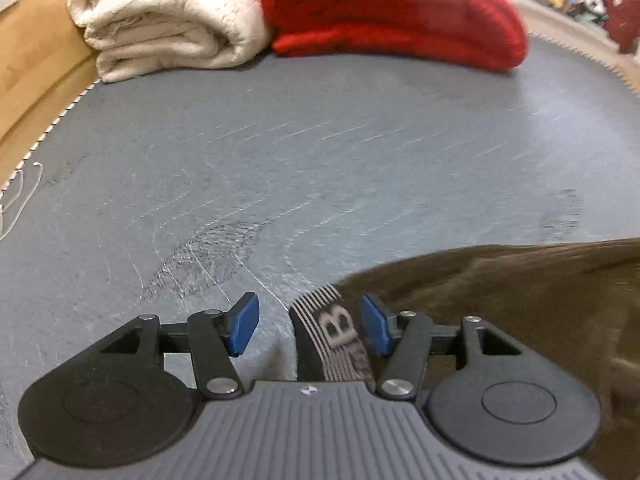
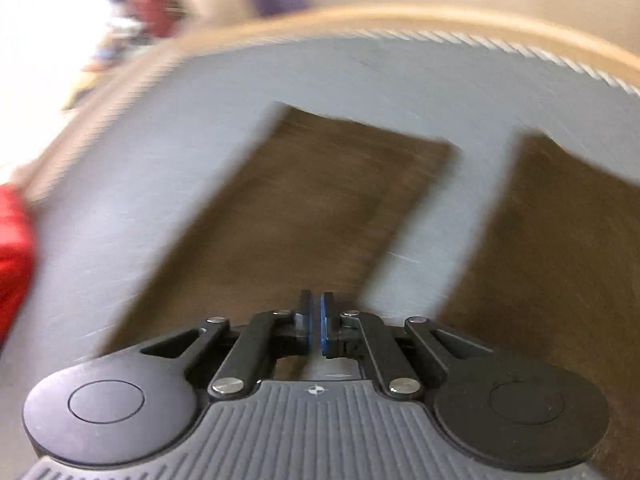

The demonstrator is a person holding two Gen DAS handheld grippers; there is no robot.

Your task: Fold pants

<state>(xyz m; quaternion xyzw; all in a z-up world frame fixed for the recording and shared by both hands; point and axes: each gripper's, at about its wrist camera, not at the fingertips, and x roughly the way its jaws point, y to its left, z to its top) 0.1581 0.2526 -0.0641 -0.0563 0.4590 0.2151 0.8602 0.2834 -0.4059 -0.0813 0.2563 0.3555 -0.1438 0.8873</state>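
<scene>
Brown pants (image 2: 304, 208) flat on grey mat (image 1: 280, 152), 2 legs apart. Left gripper (image 1: 310, 324) jaws apart, striped waistband (image 1: 336, 336) between. Right gripper (image 2: 316, 322) jaws together, fabric grip unclear. Folded cream blanket (image 1: 168, 20), red blanket (image 1: 392, 12) at mat's far edge.

Home laundry spot: folded towels (image 1: 168, 20), cluttered background.

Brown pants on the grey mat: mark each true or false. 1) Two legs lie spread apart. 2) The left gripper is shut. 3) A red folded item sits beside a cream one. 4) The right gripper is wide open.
1) True: the brown pants show two legs with grey mat between them.
2) False: the left gripper is open, with the striped waistband between its jaws.
3) True: red folded item, cream one.
4) False: the right gripper is shut.
</scene>
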